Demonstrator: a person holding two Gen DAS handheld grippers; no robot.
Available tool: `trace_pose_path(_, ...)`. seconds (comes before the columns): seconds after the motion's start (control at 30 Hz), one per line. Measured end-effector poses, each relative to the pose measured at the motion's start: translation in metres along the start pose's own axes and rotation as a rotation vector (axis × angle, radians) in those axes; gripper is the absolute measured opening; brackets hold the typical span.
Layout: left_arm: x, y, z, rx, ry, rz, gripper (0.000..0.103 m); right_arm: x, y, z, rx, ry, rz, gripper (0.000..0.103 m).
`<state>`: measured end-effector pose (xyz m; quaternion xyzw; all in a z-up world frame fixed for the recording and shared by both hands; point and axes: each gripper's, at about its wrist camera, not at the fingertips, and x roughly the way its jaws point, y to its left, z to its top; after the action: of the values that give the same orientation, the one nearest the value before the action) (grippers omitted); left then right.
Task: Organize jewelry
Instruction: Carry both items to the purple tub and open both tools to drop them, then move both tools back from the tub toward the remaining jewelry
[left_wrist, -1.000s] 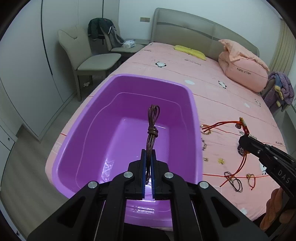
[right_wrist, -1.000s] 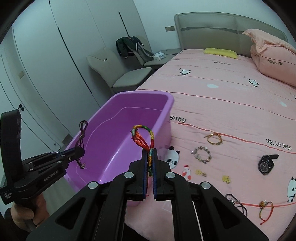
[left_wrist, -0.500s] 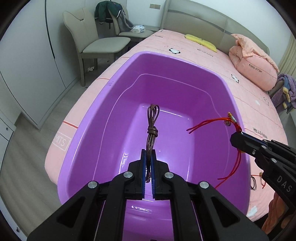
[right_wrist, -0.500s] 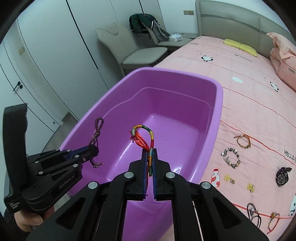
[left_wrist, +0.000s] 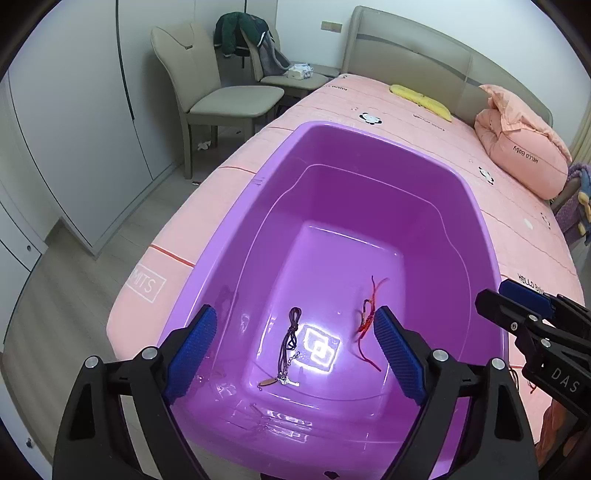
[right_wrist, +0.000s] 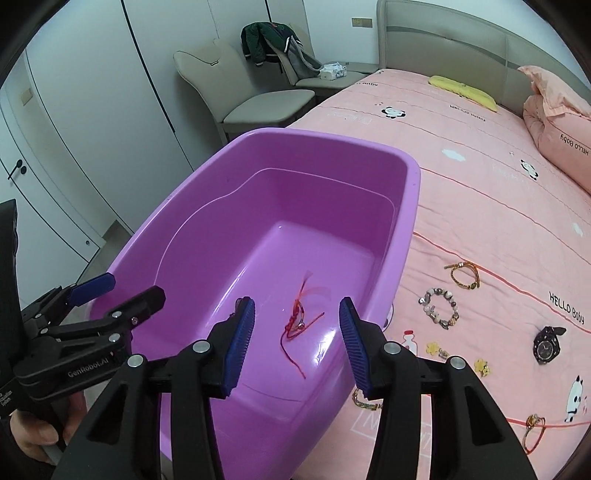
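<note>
My left gripper (left_wrist: 293, 354) and right gripper (right_wrist: 297, 345) are opening, empty, over the purple plastic tub (left_wrist: 476, 229). The limp red cord bracelet (right_wrist: 301, 325) and dark cord necklace (left_wrist: 288, 341) lying inside look light, best pinched at a knot.

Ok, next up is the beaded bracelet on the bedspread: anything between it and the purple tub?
Nothing visible lies between them. The beaded bracelet sits on open pink bedspread right of the purple tub; only the tub's own wall has to be cleared. The right hand-held gripper hangs over the tub, jaws opening with nothing between them.
</note>
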<state>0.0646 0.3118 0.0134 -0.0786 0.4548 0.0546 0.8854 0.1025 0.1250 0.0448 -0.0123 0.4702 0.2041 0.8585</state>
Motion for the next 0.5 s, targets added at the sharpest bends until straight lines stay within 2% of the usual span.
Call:
trace_pose_path(0.17,-0.0026,-0.0029,-0.0006,0.010,0.002,0.036,0.085,-0.0012,-0.0004,-0.0019,0.002,0.001,0.000,0.046)
trace_pose_path(0.5,-0.0072,-0.0074,-0.0022,0.010,0.015,0.050,0.087,-0.0093,-0.0062,-0.0071,0.019,0.002,0.012,0.046)
